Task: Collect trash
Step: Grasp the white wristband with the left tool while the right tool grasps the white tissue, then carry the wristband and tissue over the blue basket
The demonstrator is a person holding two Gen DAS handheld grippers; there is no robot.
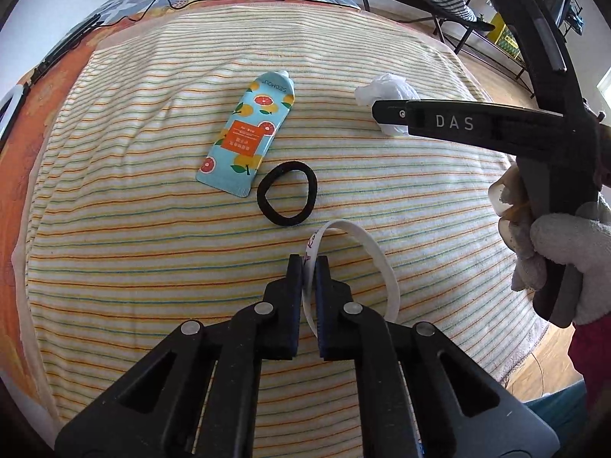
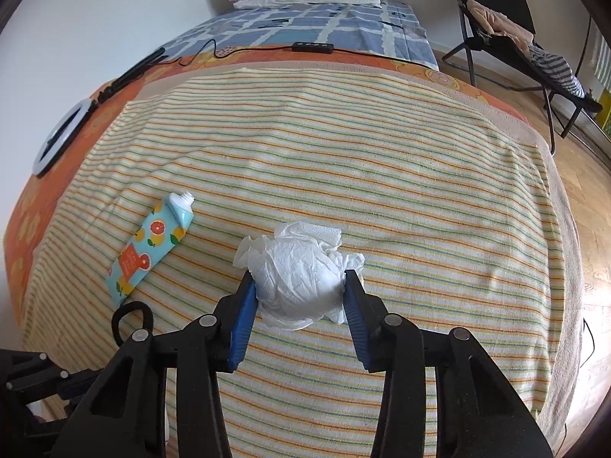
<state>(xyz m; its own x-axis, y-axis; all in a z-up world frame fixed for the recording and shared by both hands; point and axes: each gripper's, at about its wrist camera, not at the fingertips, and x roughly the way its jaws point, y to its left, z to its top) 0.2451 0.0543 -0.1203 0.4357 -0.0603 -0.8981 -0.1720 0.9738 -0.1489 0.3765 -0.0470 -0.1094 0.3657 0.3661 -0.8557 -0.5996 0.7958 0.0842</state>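
On the striped blanket, from left: a citrus-print tube, a black hair tie, then the left gripper pinched tight on a white paper strip. Rightmost, the right gripper clamps the crumpled tissue (pads touching both sides).

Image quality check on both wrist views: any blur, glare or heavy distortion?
Left wrist: sharp, even daylight, strong fisheye bulge in the striped towel, dark vignette corners; white strip in the left tongs is crisp. Right wrist: equally sharp, crumpled tissue bright but still textured, sunlit glare on the wooden floor.
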